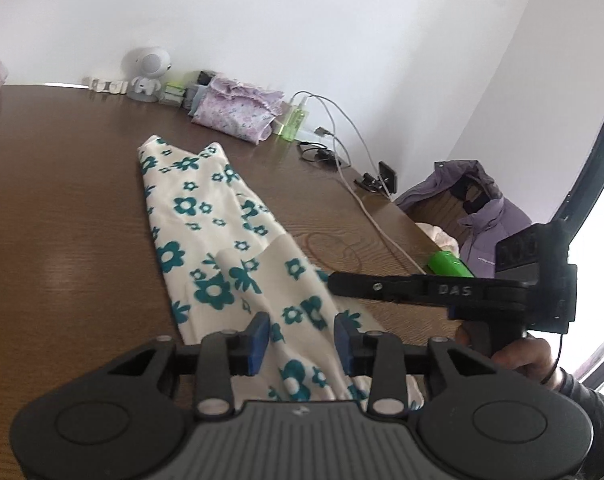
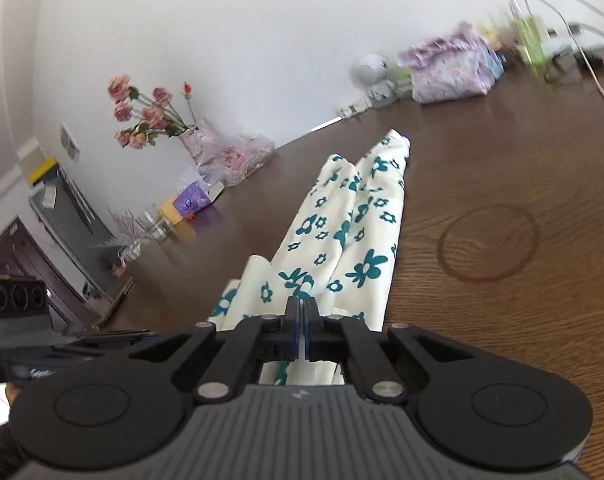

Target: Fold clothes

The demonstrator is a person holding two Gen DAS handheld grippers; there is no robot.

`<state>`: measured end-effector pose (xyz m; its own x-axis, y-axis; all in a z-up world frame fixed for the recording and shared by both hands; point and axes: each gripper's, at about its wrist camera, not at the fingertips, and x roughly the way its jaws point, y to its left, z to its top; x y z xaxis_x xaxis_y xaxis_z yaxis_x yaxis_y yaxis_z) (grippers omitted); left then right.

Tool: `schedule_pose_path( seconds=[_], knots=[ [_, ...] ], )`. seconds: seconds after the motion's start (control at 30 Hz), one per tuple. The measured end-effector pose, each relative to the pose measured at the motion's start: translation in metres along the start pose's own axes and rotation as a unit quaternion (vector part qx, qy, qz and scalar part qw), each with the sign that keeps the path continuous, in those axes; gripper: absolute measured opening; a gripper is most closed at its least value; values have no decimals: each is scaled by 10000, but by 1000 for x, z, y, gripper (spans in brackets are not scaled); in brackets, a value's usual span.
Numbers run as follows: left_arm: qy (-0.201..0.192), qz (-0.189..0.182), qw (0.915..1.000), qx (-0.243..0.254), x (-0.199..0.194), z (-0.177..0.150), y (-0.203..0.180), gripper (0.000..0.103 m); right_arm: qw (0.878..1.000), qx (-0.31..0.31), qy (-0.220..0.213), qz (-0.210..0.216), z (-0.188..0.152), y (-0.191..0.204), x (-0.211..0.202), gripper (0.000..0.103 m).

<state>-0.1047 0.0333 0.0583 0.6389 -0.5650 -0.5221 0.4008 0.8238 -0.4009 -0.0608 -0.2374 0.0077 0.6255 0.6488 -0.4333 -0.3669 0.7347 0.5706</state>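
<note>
A cream garment with teal flowers (image 1: 206,216) lies folded into a long strip on the brown wooden table (image 1: 62,200). My left gripper (image 1: 301,340) hovers over the strip's near end, open, with the cloth showing between its blue pads (image 1: 258,340). My right gripper (image 1: 331,282) comes in from the right, a hand on its grip, and its tip meets the garment's right edge. In the right wrist view the right gripper (image 2: 302,305) is shut, its jaws pressed together on a raised fold of the garment (image 2: 342,232).
Along the far wall stand a small white robot lamp (image 1: 148,68), a lilac floral pouch (image 1: 238,110), a green bottle (image 1: 290,120) and cables (image 1: 354,168). A purple jacket (image 1: 482,208) hangs past the table's right edge. Flowers in a vase (image 2: 154,120) stand at the left.
</note>
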Motion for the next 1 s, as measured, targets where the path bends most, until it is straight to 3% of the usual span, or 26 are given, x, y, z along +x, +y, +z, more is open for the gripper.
schedule_pose_path(
  seconds=[0.07, 0.13, 0.27, 0.4, 0.57, 0.67, 0.7, 0.73, 0.83, 0.93, 1.0],
  knots=[
    [134, 51, 9998, 141, 11, 4, -6, 38, 9995, 221, 142, -156, -1, -9, 9, 2],
    [391, 327, 9982, 318, 27, 4, -11, 37, 9993, 59, 246, -290, -4, -6, 13, 6],
    [509, 375, 9974, 346, 38, -1, -8, 37, 9974, -575, -188, -400, -1, 19, -9, 15],
    [444, 342, 9978, 364, 37, -5, -5, 37, 9927, -1205, -44, 40, -5, 43, -16, 14],
    [283, 333, 9975, 563, 32, -8, -7, 38, 9960, -851, 234, 136, -10, 32, 0, 13],
    [283, 252, 9976, 579, 24, -2, -3, 41, 9931, -1145, -5, 252, 0, 38, -23, 14],
    [266, 238, 9973, 638, 21, 2, -2, 41, 9886, -1479, 2, 297, 2, 45, -32, 20],
    [197, 239, 9972, 687, 15, 8, 0, 41, 9815, -1886, 51, 312, 2, 53, -42, 35],
    [2, 12, 9977, 684, -9, 26, 12, 41, 9497, -3114, 196, 281, -18, 78, -59, 62],
    [-63, -368, 9952, 903, -30, 37, 19, 42, 9087, -4144, 354, 346, -50, 99, -64, 71],
    [36, -678, 9894, 1287, -40, 36, 15, 48, 8724, -4835, 594, 409, -70, 110, -56, 72]
  ],
)
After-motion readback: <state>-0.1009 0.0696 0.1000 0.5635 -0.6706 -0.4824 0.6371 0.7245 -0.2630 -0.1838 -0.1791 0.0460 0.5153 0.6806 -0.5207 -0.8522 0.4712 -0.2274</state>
